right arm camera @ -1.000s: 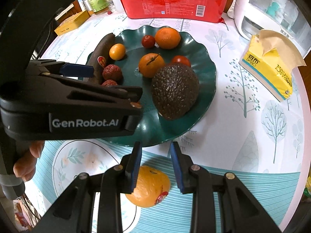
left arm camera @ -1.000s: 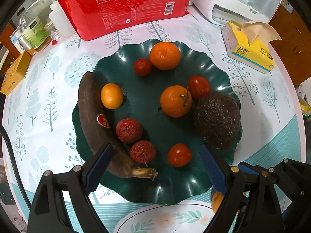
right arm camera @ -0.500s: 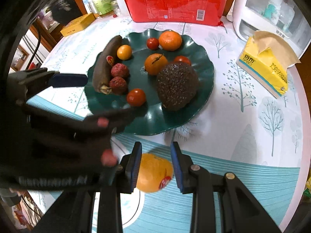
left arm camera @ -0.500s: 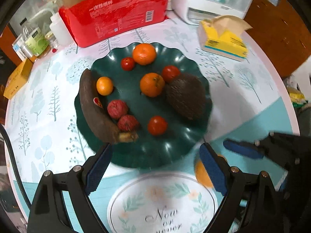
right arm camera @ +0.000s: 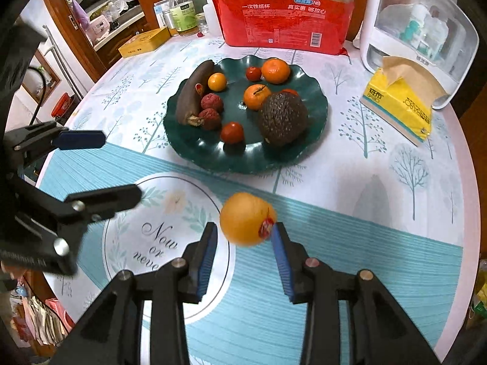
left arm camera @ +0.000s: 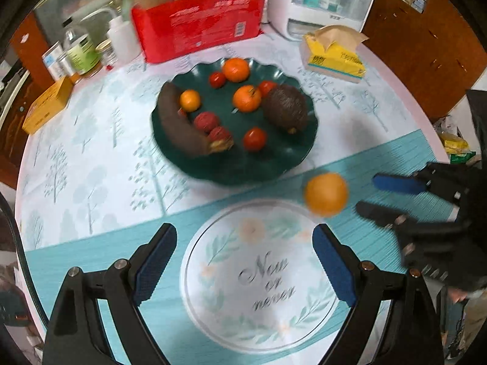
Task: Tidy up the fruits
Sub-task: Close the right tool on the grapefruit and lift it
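Observation:
A dark green wavy plate (left arm camera: pixel 237 164) (right arm camera: pixel 194 146) holds a blackened banana (right arm camera: pixel 193 92), an avocado (right arm camera: pixel 283 118), oranges, small tomatoes and lychees. A loose orange with a red sticker (right arm camera: pixel 247 219) (left arm camera: pixel 326 194) lies on the tablecloth in front of the plate. My right gripper (right arm camera: pixel 243 243) is open, its blue pads (right arm camera: pixel 207 258) on either side of the near half of this orange. It shows at the right of the left wrist view (left arm camera: pixel 380 197). My left gripper (left arm camera: pixel 243 261) is open and empty above the printed white circle (left arm camera: pixel 261 276).
A yellow tissue box (right arm camera: pixel 398 103) and a white appliance (right arm camera: pixel 417 30) stand at the back right. A red pack of paper cups (right arm camera: pixel 283 21), bottles (right arm camera: pixel 182 12) and a yellow box (right arm camera: pixel 143 42) line the back. The round table's edge (right arm camera: pixel 462 206) curves on the right.
My left gripper has pulled back and up from the plate, still open. My right gripper's jaws have opened wider around the loose orange.

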`<state>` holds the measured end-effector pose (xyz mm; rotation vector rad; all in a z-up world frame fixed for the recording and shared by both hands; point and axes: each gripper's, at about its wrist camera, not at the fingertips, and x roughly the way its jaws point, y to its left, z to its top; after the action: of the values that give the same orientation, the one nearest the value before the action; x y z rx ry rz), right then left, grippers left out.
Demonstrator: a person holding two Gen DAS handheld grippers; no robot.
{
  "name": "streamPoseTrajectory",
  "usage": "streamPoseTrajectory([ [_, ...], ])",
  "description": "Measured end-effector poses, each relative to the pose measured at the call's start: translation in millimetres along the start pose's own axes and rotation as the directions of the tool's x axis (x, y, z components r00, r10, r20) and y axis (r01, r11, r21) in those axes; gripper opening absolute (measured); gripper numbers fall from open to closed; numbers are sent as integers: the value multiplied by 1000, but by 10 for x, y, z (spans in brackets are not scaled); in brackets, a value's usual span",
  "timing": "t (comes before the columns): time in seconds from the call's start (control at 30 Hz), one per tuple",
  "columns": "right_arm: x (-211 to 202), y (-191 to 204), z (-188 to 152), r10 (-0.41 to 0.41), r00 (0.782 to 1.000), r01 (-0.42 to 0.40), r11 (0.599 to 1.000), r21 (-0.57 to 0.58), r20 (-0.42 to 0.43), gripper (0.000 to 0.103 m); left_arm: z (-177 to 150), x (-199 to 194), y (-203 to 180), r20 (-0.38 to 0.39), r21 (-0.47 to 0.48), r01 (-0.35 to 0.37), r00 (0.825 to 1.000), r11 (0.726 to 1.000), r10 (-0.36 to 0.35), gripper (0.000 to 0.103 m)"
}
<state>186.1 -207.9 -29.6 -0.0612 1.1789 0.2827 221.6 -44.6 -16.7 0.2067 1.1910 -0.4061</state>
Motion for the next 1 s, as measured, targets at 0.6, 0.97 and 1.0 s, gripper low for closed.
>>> streamPoseTrajectory([
  [0.6,527,-57,-184,37,996,-43,995,87,76,47,-548,550,209,44,-214,47,998,976,-39,90],
  [0.97,271,-86,-66,92,972,-116,988,102,217,4,-437,155,188,213,-210,-125,962,970,171,90],
  [1.0,206,-86,-14,102,968,-129,986,105,230,4,-416,101,196,232,-213,-136,955,968,185,90],
])
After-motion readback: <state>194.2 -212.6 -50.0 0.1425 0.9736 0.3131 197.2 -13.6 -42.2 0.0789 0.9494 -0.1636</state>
